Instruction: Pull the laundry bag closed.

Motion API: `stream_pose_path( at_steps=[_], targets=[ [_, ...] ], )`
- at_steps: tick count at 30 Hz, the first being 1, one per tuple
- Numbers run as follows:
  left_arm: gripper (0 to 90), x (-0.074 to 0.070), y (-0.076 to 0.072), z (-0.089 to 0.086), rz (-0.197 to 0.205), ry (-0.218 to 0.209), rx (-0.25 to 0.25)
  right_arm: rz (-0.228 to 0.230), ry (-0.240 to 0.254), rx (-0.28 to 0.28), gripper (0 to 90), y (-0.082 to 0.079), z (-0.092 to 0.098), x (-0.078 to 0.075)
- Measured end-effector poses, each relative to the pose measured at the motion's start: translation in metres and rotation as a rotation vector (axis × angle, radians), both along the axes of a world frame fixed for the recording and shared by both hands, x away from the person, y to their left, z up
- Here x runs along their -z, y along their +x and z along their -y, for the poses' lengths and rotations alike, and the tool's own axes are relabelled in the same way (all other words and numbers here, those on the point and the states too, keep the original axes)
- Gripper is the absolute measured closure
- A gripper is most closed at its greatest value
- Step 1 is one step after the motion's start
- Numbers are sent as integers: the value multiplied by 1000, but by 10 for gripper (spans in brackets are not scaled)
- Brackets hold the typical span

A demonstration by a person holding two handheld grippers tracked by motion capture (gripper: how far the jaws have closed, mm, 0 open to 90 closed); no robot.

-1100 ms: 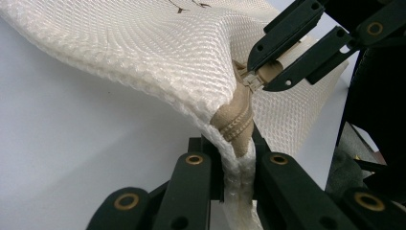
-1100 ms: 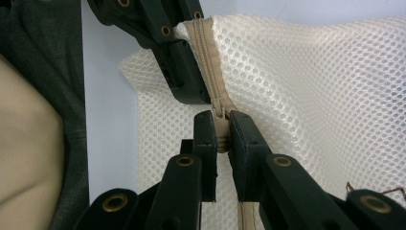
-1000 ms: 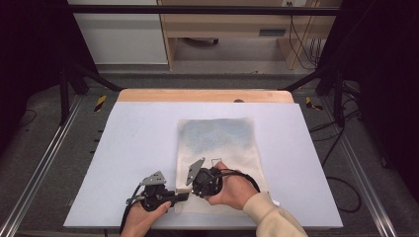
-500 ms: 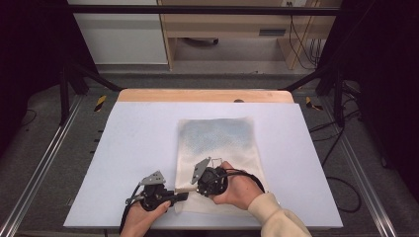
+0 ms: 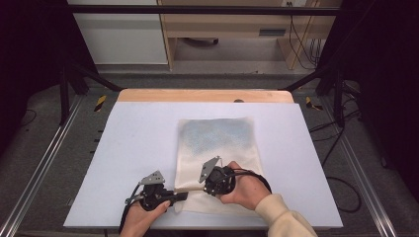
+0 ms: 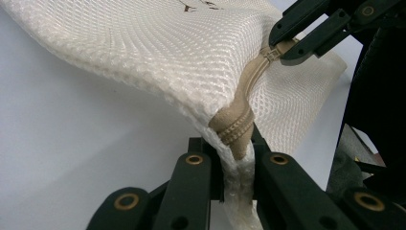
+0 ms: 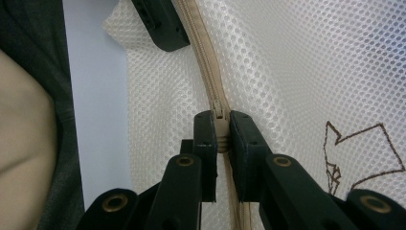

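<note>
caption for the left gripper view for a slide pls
Left gripper pinches the corner of a white mesh laundry bag at its beige zipper's end, while the right gripper grips the zipper pull.

The mesh bag is cream-white with a honeycomb weave, a bluish tint showing through its far half, a tan zip and brown line stitching. The worktop is pale lilac-white.

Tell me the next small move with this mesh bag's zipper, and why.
Probably draw the right gripper along the zipper, away from the left gripper. Its jaws are shut on the zipper pull, while the left gripper pinches the corner of the mesh bag at the zipper's end, anchoring it so the slider can travel without the bag bunching.
</note>
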State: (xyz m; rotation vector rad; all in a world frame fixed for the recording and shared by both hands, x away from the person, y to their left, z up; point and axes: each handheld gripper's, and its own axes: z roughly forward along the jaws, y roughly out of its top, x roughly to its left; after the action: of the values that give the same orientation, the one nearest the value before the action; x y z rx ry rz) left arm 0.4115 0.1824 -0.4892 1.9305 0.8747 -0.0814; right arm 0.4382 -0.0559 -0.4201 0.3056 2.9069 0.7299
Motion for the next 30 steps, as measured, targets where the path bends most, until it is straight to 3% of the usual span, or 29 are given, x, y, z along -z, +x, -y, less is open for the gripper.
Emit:
stream_pose_path(
  at_steps=[30],
  targets=[
    [849,0,-1,0,-3,5,2,-3,9,33,822,-4,21,1]
  ],
)
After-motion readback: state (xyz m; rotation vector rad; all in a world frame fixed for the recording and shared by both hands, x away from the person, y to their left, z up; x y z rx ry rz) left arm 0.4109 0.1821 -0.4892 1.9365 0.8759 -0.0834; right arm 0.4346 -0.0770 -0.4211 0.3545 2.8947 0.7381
